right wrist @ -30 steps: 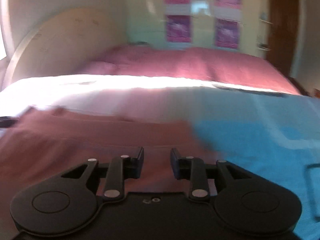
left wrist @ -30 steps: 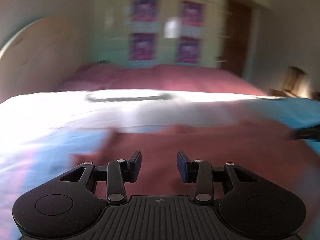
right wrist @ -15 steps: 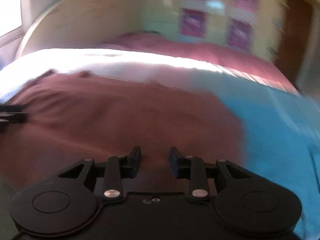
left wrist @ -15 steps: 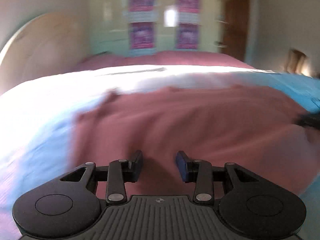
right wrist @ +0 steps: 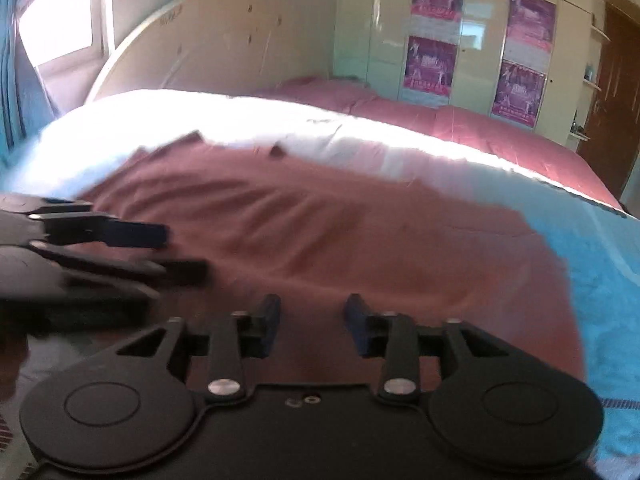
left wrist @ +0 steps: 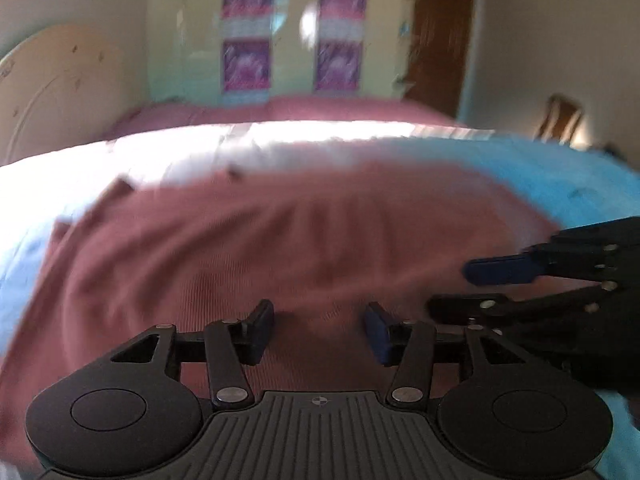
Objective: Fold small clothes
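Note:
A dusty-pink small garment [left wrist: 248,248] lies spread flat on a light blue sheet [left wrist: 560,172] on the bed; it also shows in the right wrist view [right wrist: 328,232]. My left gripper [left wrist: 319,330] is open and empty, low over the garment's near edge. My right gripper [right wrist: 313,326] is open and empty, also low over the near edge. Each gripper appears in the other's view: the right gripper [left wrist: 472,288] from the right, the left gripper [right wrist: 176,252] from the left. They are close together.
A pink bedspread [right wrist: 480,128] covers the far part of the bed. A cream headboard [right wrist: 224,40] stands at the left. A wardrobe with purple posters [left wrist: 292,32] and a brown door [left wrist: 440,40] are behind. A bright sunlit band [left wrist: 240,144] crosses the sheet.
Both grippers have moved in over the garment and drawn closer together, so each now shows in the other's view. Their jaws stay open.

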